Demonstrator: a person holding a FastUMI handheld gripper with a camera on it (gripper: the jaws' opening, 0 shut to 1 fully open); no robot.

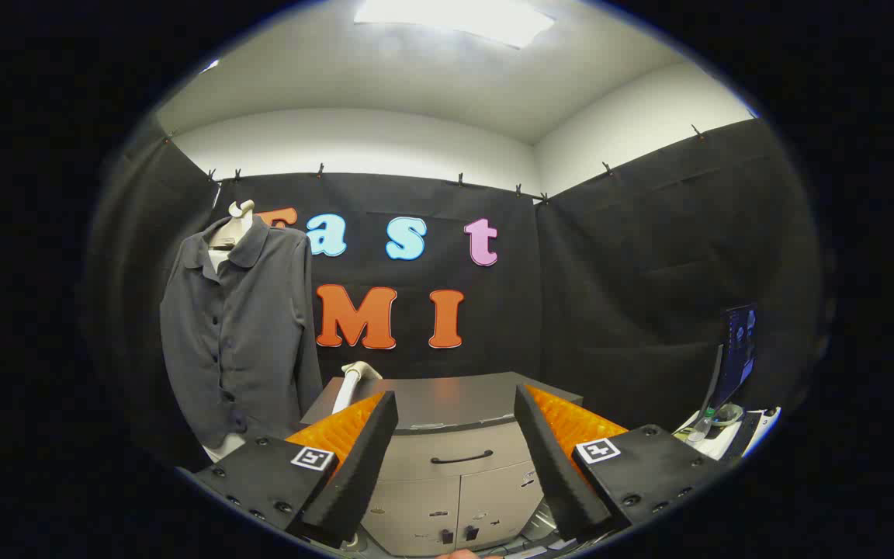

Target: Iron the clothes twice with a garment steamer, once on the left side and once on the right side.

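Observation:
A dark grey buttoned shirt [241, 334] hangs on a pale mannequin torso to the left of the cabinet, well beyond my fingers. The white garment steamer [351, 386] stands upright at the cabinet's left end, just past my left finger [354, 458]. My gripper [455, 411] is open, its fingers spread wide with nothing between them. Both fingers point toward the cabinet's front.
A grey cabinet [447, 458] with a drawer and two doors stands straight ahead, its dark top bare. To the right are a screen [738, 345] and small items on a white surface [726, 435]. Black cloth walls close the booth on three sides.

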